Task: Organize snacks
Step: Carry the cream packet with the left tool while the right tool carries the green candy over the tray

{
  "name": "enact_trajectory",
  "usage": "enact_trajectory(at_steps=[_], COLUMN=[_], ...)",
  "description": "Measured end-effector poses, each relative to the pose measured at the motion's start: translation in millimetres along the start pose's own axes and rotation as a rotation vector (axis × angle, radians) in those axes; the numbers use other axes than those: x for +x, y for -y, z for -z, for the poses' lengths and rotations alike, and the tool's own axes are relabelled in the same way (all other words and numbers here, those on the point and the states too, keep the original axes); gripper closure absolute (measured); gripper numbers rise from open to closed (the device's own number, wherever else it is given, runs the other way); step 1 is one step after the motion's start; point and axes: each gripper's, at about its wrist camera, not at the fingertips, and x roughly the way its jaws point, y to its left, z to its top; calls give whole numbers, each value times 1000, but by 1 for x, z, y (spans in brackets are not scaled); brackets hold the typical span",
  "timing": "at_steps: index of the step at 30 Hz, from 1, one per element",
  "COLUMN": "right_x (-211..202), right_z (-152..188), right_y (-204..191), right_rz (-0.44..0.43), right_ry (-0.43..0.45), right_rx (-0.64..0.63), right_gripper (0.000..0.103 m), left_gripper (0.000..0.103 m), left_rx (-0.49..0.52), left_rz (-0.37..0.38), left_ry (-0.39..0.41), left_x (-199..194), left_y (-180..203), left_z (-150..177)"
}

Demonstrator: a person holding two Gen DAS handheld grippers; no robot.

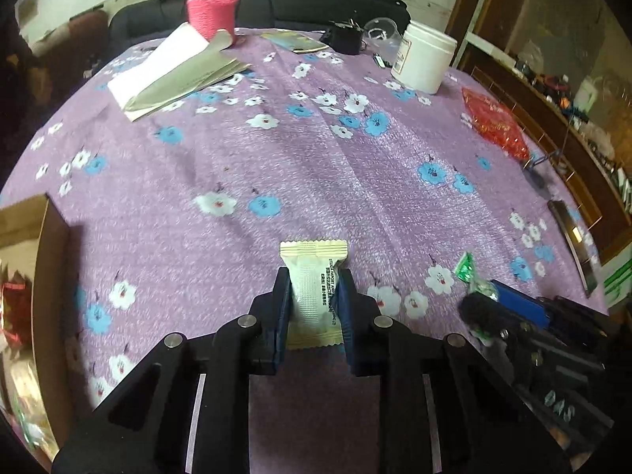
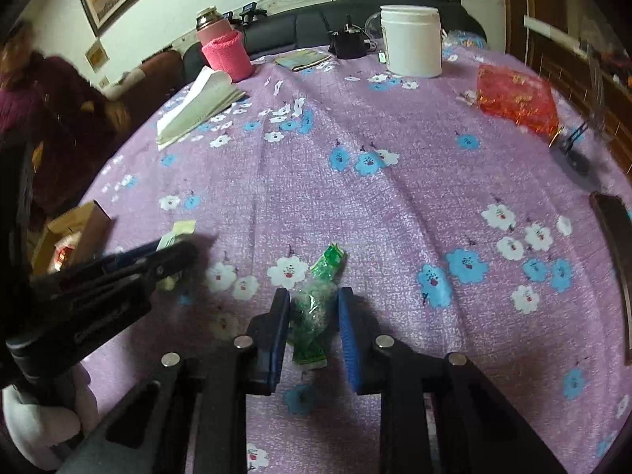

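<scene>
My left gripper is shut on a cream-white snack packet, held above the purple flowered tablecloth. A cardboard box with snacks inside stands at the far left. My right gripper has a green snack packet between its pads; the left pad touches it, and a small gap shows at the right pad. The packet lies on or just over the cloth. The left gripper with the cream packet shows at the left of the right wrist view, near the box.
A red foil bag lies at the right. A white jar, a pink flask, a folded paper, a black pouch and a dark tray edge are also on the table. A person sits at far left.
</scene>
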Motion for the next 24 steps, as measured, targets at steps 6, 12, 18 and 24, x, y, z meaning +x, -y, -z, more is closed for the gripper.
enact_trajectory(at_steps=[6,12,18,24], right_x=[0,-10,-17,-21], right_z=[-1,-2,-2,1], right_y=[4,0,-6,-11], right_rz=[-91,-160,-188,-194], right_ry=[-9,36,70,92], right_rx=[46,45,31,14], right_gripper=[75,75,75,75], left_gripper=[81,81,81,81], left_rx=[-25,-13,-18,-37], left_rz=[23,3,-45,-101], left_ry=[37,93,140,173], left_x=[-25,-56,-89,-117], left_y=[-3,1,-3,-14], left_z=[7,16,29,45])
